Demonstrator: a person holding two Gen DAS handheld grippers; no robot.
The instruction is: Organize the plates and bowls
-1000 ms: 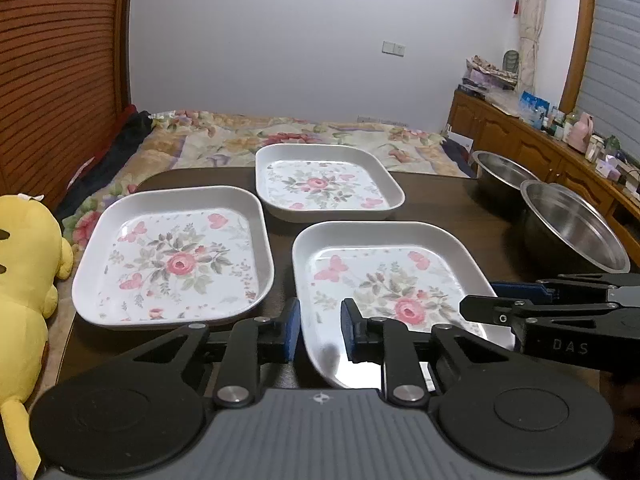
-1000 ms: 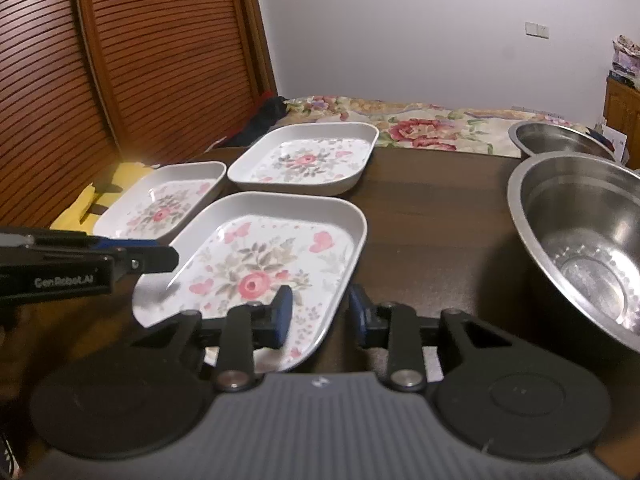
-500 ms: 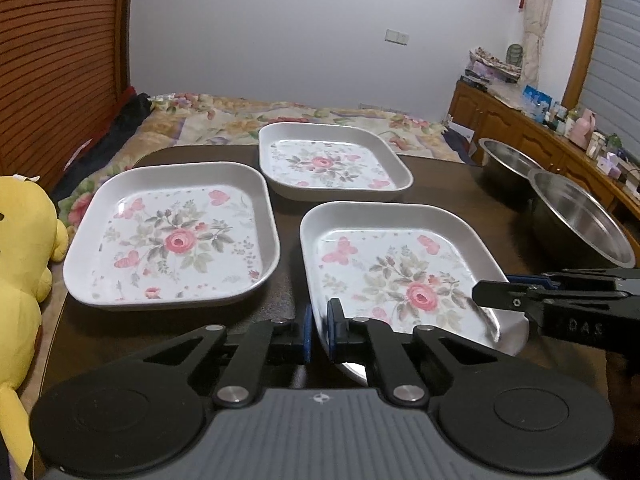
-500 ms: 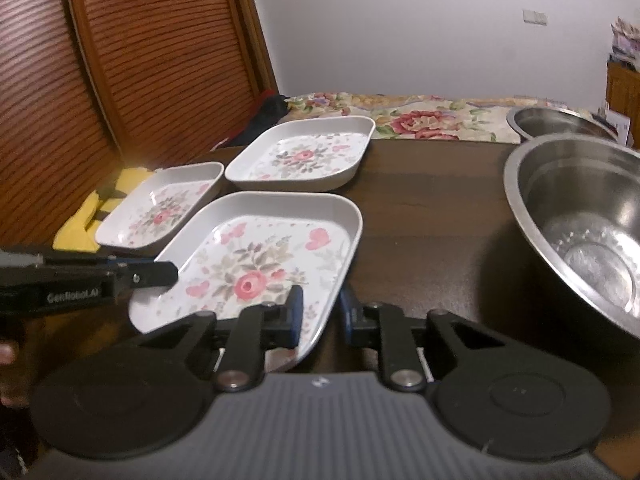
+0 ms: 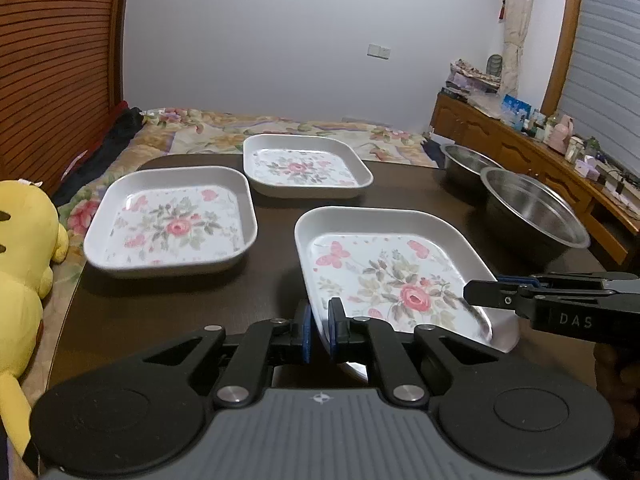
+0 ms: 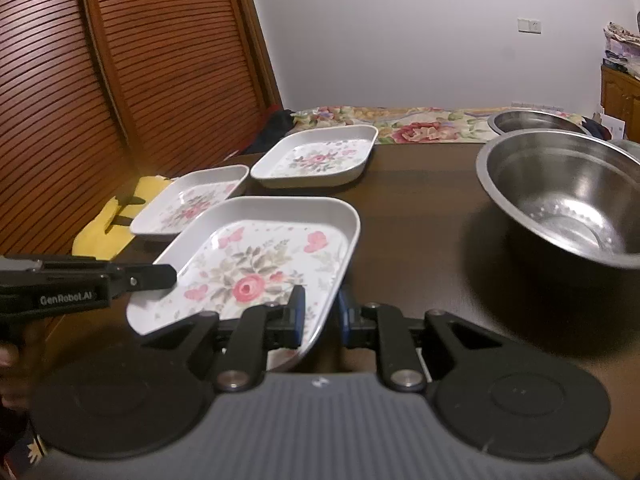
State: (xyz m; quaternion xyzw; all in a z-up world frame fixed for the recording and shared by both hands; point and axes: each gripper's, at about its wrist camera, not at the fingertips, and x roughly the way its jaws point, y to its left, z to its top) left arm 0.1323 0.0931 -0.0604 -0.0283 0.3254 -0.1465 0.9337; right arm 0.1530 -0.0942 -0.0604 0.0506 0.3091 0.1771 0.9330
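1. Since a second ago the near floral plate (image 5: 394, 276) has come up at its near edge. It then lay flat on the dark table (image 5: 272, 248); now it tilts, near side raised, and the left gripper (image 5: 319, 330), then parted beside its rim, has closed to a narrow pinch on that rim.
2. The right gripper (image 6: 320, 316) straddles the plate's opposite near corner. One finger is inside the rim and one outside, with a gap still showing, so I cannot tell whether it truly grips.
3. My reading is that one claw on each near corner keeps a broad, shallow plate from swinging as it lifts.
4. Taking the near plate as landmark: the left plate (image 5: 172, 222) lies beyond it to the left, apart from it, and the far plate (image 5: 304, 166) lies straight behind it, also apart.
5. Right of the near plate stands a steel bowl (image 6: 568, 196), with a second bowl (image 6: 536, 120) just behind that.
6. Likely purpose: carrying the raised plate onto one of the other two to start a stack. That is a guess.
7. The yellow plush toy (image 5: 20, 264) sits off the table's left edge, well left of the near plate.
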